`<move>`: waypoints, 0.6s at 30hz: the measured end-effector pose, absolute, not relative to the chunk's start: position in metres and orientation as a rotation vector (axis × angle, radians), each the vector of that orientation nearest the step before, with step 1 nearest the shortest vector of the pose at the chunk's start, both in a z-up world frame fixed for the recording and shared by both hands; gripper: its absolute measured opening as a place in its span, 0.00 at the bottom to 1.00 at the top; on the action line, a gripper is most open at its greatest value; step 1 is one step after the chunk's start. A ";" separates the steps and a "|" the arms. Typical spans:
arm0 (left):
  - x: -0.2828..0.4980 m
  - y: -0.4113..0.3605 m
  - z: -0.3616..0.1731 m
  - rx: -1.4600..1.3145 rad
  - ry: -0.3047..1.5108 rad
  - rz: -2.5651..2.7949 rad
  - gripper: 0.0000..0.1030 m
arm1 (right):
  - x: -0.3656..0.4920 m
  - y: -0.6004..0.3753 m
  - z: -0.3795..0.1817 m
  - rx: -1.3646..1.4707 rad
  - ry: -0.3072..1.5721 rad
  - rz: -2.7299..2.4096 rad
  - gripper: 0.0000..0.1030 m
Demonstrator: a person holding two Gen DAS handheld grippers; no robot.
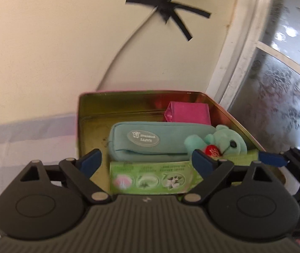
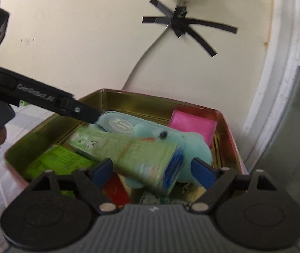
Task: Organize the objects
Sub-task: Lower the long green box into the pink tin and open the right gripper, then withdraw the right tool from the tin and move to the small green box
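An open tin (image 1: 128,97) with a gold inside holds a teal pencil case (image 1: 150,143), a pink box (image 1: 188,113), a teal plush bear (image 1: 223,143) with a red heart, and a green packet (image 1: 150,177). My left gripper (image 1: 146,162) hangs open over the tin's near side, its pads pressing on nothing. In the right wrist view a long green packet (image 2: 139,154) with a blue end lies tilted across the plush bear (image 2: 194,145). My right gripper (image 2: 152,171) stands open around that end, its pads apart from it. The left gripper's finger (image 2: 86,113) reaches in from the left.
The tin (image 2: 150,99) also holds a flat green box (image 2: 59,162) and a red item (image 2: 116,191). It sits on a pale striped cloth (image 1: 23,139) against a cream wall with a taped cable (image 1: 166,6). A white window frame (image 1: 240,63) with frosted glass stands at the right.
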State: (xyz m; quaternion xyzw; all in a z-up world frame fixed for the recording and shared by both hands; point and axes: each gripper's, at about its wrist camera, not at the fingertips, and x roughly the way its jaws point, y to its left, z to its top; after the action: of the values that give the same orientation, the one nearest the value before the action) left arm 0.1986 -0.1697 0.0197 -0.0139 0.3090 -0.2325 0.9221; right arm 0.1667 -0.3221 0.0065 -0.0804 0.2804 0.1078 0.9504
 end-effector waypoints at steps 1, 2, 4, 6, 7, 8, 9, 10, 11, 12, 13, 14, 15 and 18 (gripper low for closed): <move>0.190 -0.166 0.023 -0.018 0.617 -0.482 0.91 | 0.158 -0.321 0.008 -0.161 0.558 0.212 0.82; 0.183 -0.163 0.027 -0.010 0.602 -0.482 0.91 | 0.151 -0.319 0.010 -0.162 0.545 0.206 0.82; 0.164 -0.156 0.035 0.010 0.565 -0.484 0.91 | 0.136 -0.315 0.015 -0.159 0.523 0.193 0.82; 0.144 -0.148 0.042 0.037 0.517 -0.476 0.91 | 0.122 -0.309 0.022 -0.140 0.509 0.196 0.82; 0.137 -0.144 0.045 0.053 0.498 -0.471 0.91 | 0.119 -0.306 0.025 -0.131 0.505 0.205 0.82; 0.130 -0.139 0.047 0.069 0.480 -0.463 0.91 | 0.113 -0.301 0.029 -0.122 0.502 0.214 0.82; 0.121 -0.131 0.049 0.080 0.466 -0.454 0.91 | 0.108 -0.295 0.032 -0.114 0.500 0.227 0.82; 0.115 -0.124 0.050 0.084 0.458 -0.446 0.91 | 0.104 -0.288 0.036 -0.108 0.498 0.243 0.82; 0.112 -0.117 0.051 0.083 0.454 -0.437 0.91 | 0.101 -0.280 0.039 -0.106 0.495 0.257 0.82; 0.106 -0.107 0.051 0.083 0.451 -0.423 0.91 | 0.098 -0.271 0.042 -0.108 0.494 0.272 0.81; 0.102 -0.097 0.052 0.086 0.448 -0.406 0.91 | 0.096 -0.260 0.044 -0.114 0.492 0.289 0.81; 0.099 -0.088 0.051 0.090 0.444 -0.390 0.91 | 0.094 -0.249 0.046 -0.125 0.488 0.304 0.81; 0.095 -0.078 0.050 0.093 0.437 -0.370 0.91 | 0.093 -0.237 0.048 -0.141 0.484 0.320 0.81; 0.088 -0.044 0.046 0.095 0.428 -0.311 0.91 | 0.092 -0.196 0.050 -0.187 0.480 0.378 0.81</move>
State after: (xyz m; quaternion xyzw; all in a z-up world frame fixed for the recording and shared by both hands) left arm 0.0880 -0.0443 0.0462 0.0471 0.2113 -0.1538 0.9641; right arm 0.0917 -0.1961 0.0496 -0.0917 0.2361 0.1858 0.9494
